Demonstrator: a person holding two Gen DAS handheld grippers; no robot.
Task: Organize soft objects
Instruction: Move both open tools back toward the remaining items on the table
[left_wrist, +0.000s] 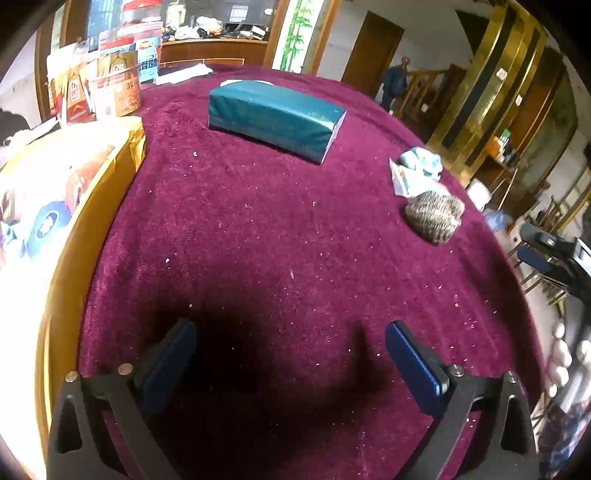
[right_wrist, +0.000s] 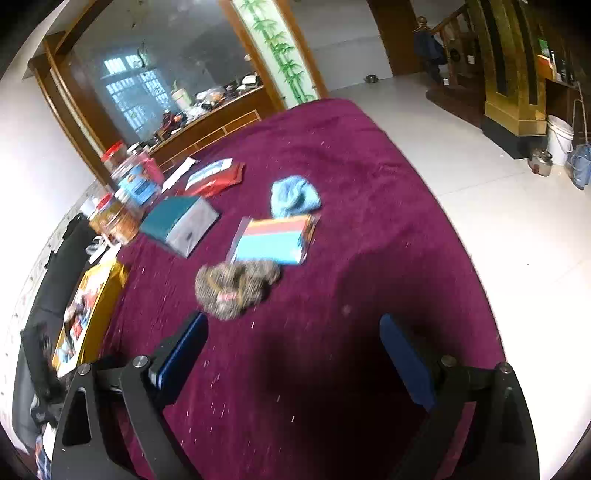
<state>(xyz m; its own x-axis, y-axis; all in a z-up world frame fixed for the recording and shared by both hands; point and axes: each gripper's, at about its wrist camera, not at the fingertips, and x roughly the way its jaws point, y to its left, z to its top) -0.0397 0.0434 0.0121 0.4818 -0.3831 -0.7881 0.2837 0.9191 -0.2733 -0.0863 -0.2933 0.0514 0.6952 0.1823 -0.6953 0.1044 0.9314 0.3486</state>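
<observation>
Both grippers hang over a table covered in a deep magenta plush cloth, and both are empty with their jaws spread wide.

The left gripper has only bare cloth and its own shadow between its blue pads. The soft things lie well ahead of it: a teal tissue pack straight on toward the far side, and off to the right, near the table edge, a speckled brown-grey knitted bundle with a flat plastic packet just behind it and a light blue cloth beyond that. A yellow printed box sits along the left edge.

The right gripper is likewise released, nothing between its pads. The knitted bundle lies just ahead of its left finger – near, slightly left of the gap, not inside it, and whether tip and bundle touch is not clear through the blur. Behind the bundle and touching it is the packet, striped red and turquoise; the blue cloth is bunched just past that. The tissue pack lies to the left, beside jars and packages.
</observation>
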